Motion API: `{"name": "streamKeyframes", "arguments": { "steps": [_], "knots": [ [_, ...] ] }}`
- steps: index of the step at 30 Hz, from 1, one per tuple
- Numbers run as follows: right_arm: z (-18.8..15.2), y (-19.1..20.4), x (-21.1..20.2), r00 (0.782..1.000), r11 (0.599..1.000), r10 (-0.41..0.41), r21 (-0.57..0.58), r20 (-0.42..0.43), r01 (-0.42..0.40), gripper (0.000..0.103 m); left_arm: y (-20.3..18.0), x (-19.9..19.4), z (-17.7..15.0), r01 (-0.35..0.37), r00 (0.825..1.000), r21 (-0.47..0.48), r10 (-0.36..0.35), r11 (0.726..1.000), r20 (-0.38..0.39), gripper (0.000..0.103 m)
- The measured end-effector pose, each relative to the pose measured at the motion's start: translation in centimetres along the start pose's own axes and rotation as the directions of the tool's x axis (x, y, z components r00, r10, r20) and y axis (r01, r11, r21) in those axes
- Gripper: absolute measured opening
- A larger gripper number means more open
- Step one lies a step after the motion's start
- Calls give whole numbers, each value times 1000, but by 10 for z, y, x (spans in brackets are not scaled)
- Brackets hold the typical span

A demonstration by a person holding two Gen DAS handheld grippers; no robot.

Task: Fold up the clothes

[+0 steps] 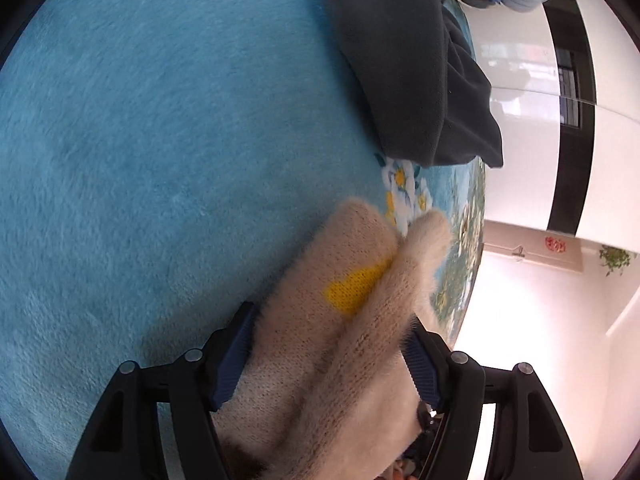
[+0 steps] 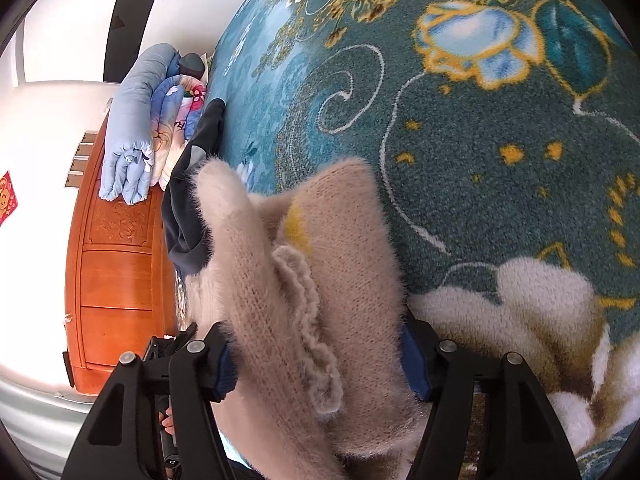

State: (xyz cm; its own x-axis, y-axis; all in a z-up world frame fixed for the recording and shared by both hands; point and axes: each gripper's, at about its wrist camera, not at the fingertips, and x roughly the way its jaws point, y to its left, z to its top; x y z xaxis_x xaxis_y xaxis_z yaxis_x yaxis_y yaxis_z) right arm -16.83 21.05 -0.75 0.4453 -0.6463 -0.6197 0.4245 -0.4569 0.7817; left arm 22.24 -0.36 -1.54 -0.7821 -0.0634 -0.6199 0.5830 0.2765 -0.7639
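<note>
A fuzzy beige knitted sweater (image 1: 340,320) with a yellow patch (image 1: 356,286) fills the jaws of my left gripper (image 1: 332,356), which is shut on it above the teal plush blanket (image 1: 160,140). The same sweater (image 2: 304,272) with its ribbed edge is bunched in my right gripper (image 2: 316,364), which is shut on it over the floral part of the blanket (image 2: 460,140). The sweater's lower part is hidden below both views.
A dark grey garment (image 1: 412,68) lies on the blanket past the sweater, and it also shows in the right wrist view (image 2: 192,184). Folded blue and floral quilts (image 2: 140,120) rest on an orange wooden headboard (image 2: 116,280). White walls lie beyond the bed edge.
</note>
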Motion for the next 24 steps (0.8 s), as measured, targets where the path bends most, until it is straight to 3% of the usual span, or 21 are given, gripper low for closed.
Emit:
{"name": "streamKeyframes", "arguments": {
  "steps": [14, 19, 24],
  "knots": [
    [2, 0, 3, 1000, 999, 3, 38, 7, -3, 62, -3, 0, -7, -35, 999, 34, 36, 999, -21, 71],
    [-1, 7, -2, 1000, 999, -9, 42, 19, 8, 49, -9, -8, -14, -59, 998, 77, 59, 995, 0, 47],
    [-1, 26, -9, 1000, 1000, 4, 1, 22, -4, 38, -19, -16, -25, -56, 998, 122, 52, 991, 35, 35]
  ]
}}
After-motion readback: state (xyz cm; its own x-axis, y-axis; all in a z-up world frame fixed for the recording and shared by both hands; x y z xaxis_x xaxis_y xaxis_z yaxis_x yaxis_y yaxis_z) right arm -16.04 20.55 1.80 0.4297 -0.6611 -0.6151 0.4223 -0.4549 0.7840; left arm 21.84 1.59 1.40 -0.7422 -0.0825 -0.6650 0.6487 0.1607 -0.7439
